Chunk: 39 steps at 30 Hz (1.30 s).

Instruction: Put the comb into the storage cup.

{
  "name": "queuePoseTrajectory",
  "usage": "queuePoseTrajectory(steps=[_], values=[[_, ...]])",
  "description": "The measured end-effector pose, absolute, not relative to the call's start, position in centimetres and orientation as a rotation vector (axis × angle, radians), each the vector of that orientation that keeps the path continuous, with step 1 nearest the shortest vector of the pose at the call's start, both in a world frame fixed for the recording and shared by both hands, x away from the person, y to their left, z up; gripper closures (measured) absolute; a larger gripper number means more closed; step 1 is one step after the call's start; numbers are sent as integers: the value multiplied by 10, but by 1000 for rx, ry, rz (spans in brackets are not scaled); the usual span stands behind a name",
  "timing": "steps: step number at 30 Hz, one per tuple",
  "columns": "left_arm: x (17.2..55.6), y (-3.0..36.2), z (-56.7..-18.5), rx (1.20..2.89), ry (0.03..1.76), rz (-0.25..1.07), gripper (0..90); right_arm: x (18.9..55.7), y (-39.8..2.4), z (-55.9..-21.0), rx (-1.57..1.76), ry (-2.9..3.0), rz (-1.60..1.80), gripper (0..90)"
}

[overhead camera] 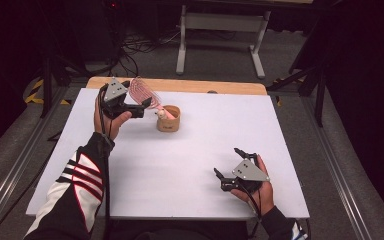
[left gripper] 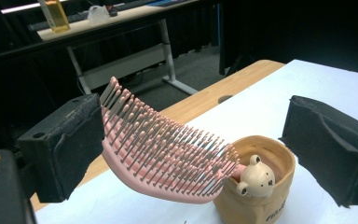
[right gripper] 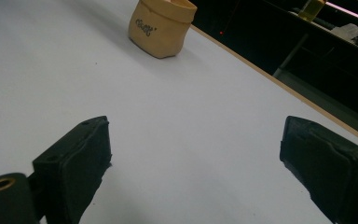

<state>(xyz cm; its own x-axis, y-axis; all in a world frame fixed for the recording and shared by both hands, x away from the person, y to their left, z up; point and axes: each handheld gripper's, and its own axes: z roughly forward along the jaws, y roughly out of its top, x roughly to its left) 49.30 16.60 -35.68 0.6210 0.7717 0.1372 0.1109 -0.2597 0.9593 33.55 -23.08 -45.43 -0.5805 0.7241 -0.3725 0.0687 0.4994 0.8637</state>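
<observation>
A pink hairbrush (overhead camera: 142, 90) stands with its handle in a small tan cup (overhead camera: 168, 120) at the back of the white table (overhead camera: 180, 170), its head leaning left. In the left gripper view the hairbrush (left gripper: 168, 154) has grey-pink bristles facing up, and a bear-shaped knob (left gripper: 256, 179) sits at the rim of the tan cup (left gripper: 265, 205). My left gripper (overhead camera: 141, 107) (left gripper: 191, 144) is open around the brush head, whose end lies against one jaw. My right gripper (overhead camera: 228, 162) (right gripper: 196, 158) rests open at the front right, with the cup (right gripper: 161, 28) far ahead of it.
A wooden strip (overhead camera: 180, 85) edges the table's far side. Beyond it stand a white desk frame (overhead camera: 220, 30) and floor cables (overhead camera: 135, 47). Metal rails (overhead camera: 330, 165) run along both sides of the table.
</observation>
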Motion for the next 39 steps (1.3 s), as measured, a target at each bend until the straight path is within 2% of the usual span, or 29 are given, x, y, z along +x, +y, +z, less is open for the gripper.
queuePoseTrajectory(steps=[39], values=[[464, 155, -354, 1756, 585, 737, 64, 332, -233, -448, 656, 1936, 1163, 76]])
